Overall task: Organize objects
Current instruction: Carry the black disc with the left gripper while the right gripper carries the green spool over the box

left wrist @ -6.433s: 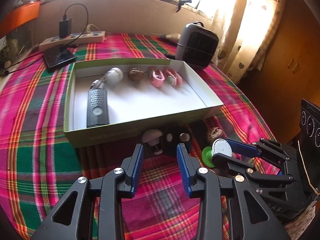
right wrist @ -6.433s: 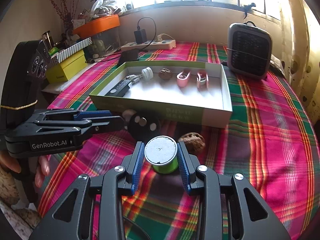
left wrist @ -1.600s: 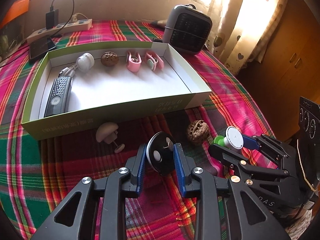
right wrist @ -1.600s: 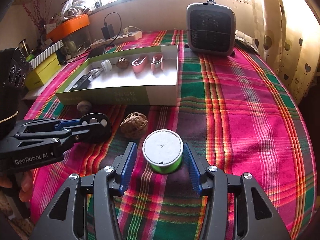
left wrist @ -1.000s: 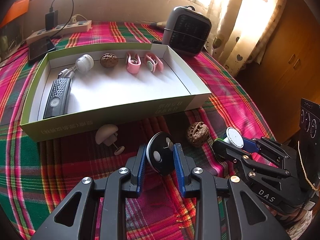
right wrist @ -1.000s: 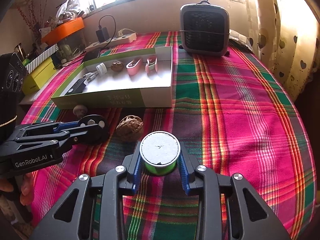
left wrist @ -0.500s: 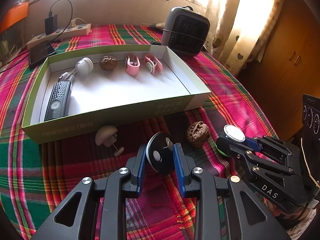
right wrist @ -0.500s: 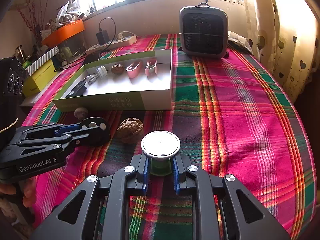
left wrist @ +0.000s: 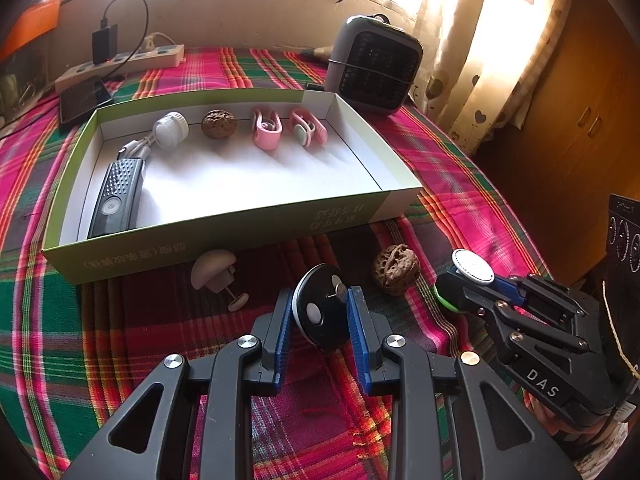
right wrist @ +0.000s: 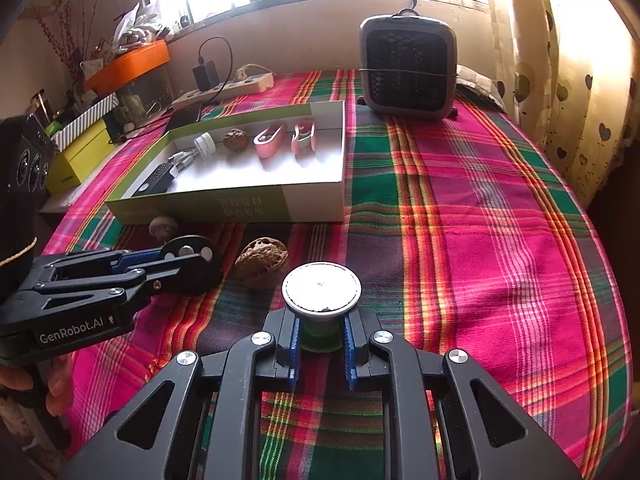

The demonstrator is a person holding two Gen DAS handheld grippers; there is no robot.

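The right tongs [right wrist: 320, 340] had just finished closing and were clenched on the green spool [right wrist: 321, 330] under its white cap, on the plaid-covered counter [right wrist: 480, 240] in front of the green box [left wrist: 224, 236]. The left tongs [left wrist: 320, 316] gripped the black disc [left wrist: 318, 312] on edge, also in front of the box, with a walnut [left wrist: 396, 268] between the two tongs and a white mushroom-shaped knob [left wrist: 212, 272] close by the box's front wall.
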